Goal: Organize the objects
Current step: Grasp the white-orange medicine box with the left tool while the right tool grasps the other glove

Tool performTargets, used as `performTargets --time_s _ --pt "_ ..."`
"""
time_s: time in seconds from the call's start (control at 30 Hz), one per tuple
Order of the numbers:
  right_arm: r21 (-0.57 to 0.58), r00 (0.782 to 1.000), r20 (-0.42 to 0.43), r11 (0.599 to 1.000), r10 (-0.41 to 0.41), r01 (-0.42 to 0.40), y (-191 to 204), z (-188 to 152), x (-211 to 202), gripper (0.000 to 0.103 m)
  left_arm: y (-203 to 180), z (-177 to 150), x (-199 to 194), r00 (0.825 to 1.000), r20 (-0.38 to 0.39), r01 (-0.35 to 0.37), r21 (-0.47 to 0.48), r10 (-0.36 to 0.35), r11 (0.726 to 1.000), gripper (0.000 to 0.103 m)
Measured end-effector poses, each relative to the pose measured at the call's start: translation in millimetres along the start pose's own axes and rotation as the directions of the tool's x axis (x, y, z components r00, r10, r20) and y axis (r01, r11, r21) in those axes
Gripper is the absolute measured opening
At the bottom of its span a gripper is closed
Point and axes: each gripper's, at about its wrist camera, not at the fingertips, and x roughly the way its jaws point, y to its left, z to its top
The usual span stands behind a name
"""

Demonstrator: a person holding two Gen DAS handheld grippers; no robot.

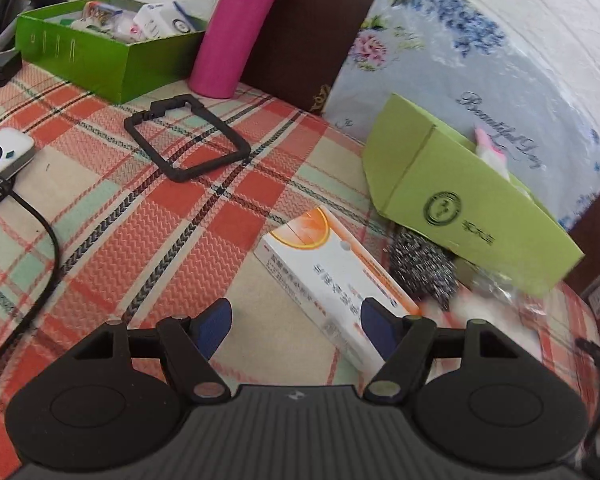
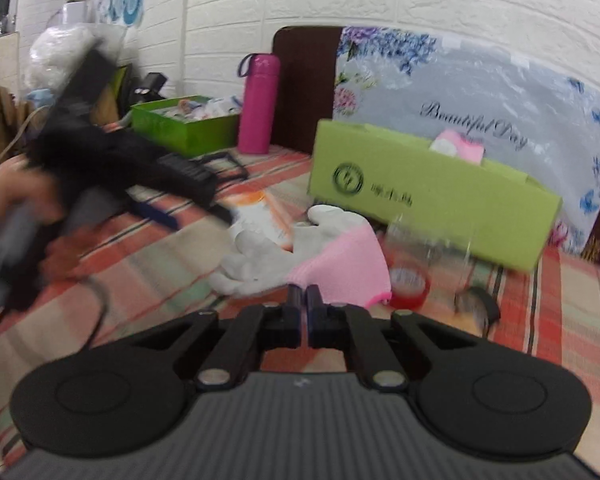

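Observation:
My left gripper (image 1: 296,322) is open, its jaws straddling the near end of a white and orange medicine box (image 1: 332,276) that lies on the plaid cloth. It also shows blurred in the right wrist view (image 2: 198,208), above the box (image 2: 260,216). My right gripper (image 2: 304,300) is shut on the pink cuff of a white and pink glove (image 2: 312,254) that lies by the box. A light green carton (image 2: 428,192) stands behind, with a pink and white item in it; it also shows in the left wrist view (image 1: 460,196). A steel scourer (image 1: 424,268) lies beside the carton.
A dark green open box (image 1: 112,52) with several packets, a pink bottle (image 1: 240,28) and a black frame (image 1: 188,138) sit at the back. A white device with cable (image 1: 0,158) lies left. A red tape roll (image 2: 410,284) and a clear plastic bag (image 2: 432,248) lie right of the glove.

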Motion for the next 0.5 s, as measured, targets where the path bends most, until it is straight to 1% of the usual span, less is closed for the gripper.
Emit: performTargets --time_s 0.07,0.1,0.13,0.2,0.3,0.33,0.43,0.5 --pt "0.021 1.0 -0.027 1.0 0.007 -0.006 1 -13 -15 0.002 -10 4 12 0.998 0.018 -0.056 0.018 0.055 0.998 0.076" --pt "0.033 1.0 -0.031 0.999 0.003 -0.002 1 -18 -21 0.002 -16 4 17 0.996 0.036 -0.081 0.044 0.079 0.996 0.076" --pt "0.051 0.999 -0.033 0.999 0.005 -0.003 0 -22 -27 0.002 -21 6 21 0.995 0.047 -0.096 0.069 0.093 0.993 0.079" --pt "0.092 1.0 -0.029 0.996 0.009 -0.006 -4 -27 -37 0.002 -28 12 30 0.994 0.047 -0.098 0.089 0.094 0.991 0.08" --pt "0.137 0.999 -0.031 0.99 0.015 -0.011 -8 -32 -45 0.003 -35 23 44 0.994 0.032 -0.104 0.076 0.102 0.992 0.084" --pt "0.145 0.999 -0.033 0.989 0.02 -0.015 -10 -32 -47 0.003 -41 25 49 0.995 0.026 -0.099 0.095 0.097 0.991 0.085" --pt "0.142 0.999 -0.032 0.989 0.033 -0.028 -11 -31 -50 0.005 -56 25 61 0.997 0.028 -0.08 0.209 0.076 0.975 0.087" --pt "0.13 0.999 -0.03 0.991 0.045 -0.041 -10 -31 -51 0.007 -62 20 64 0.999 0.009 -0.035 0.313 0.034 0.949 0.086"
